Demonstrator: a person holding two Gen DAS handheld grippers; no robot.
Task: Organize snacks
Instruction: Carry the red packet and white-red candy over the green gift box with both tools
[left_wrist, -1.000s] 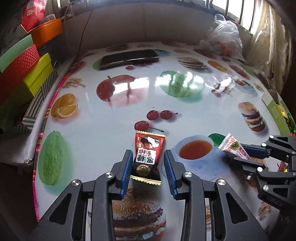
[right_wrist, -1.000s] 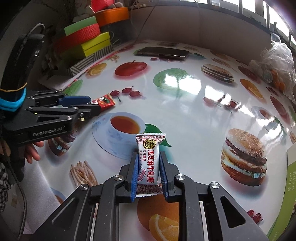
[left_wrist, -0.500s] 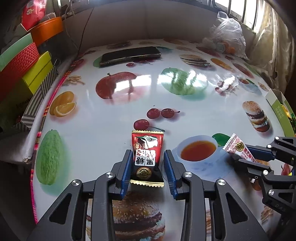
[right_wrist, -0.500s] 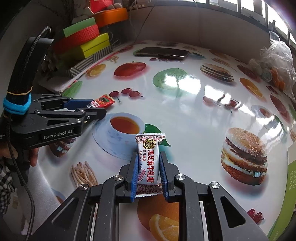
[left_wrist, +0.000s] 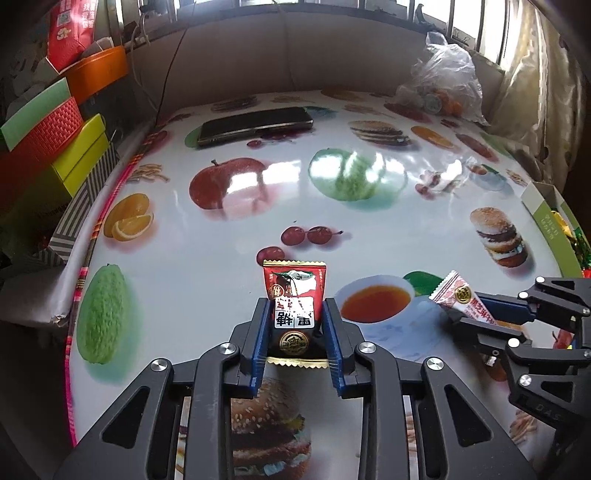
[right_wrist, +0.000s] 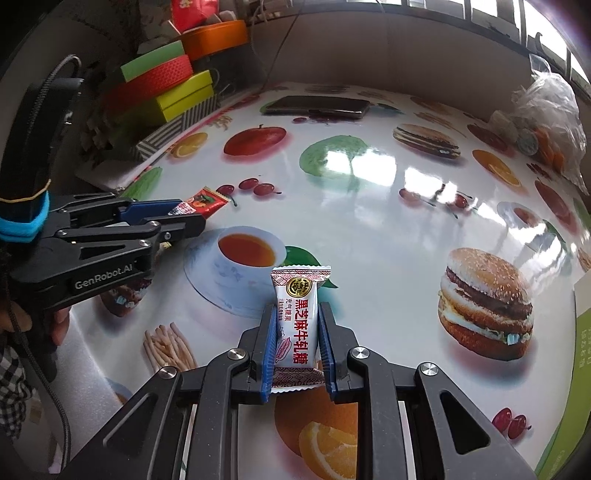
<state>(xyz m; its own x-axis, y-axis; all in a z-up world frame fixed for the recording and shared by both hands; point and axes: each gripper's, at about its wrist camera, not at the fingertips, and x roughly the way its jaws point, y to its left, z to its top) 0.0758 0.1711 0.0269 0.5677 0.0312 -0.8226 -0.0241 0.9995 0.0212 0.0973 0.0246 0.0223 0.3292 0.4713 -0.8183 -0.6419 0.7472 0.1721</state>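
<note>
Snacks between closed jaws

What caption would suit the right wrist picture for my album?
Right gripper clamps a white candy packet above the fruit-print table; beside it the left gripper closes on a red packet.

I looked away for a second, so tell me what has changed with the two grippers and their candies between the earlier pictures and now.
The left gripper is closing its jaws around the red candy; earlier they stood clear on both sides, now they sit close against the wrapper. The candy has not shifted. The right gripper stayed clamped on the white candy, and the phone and the table look unchanged.
</note>
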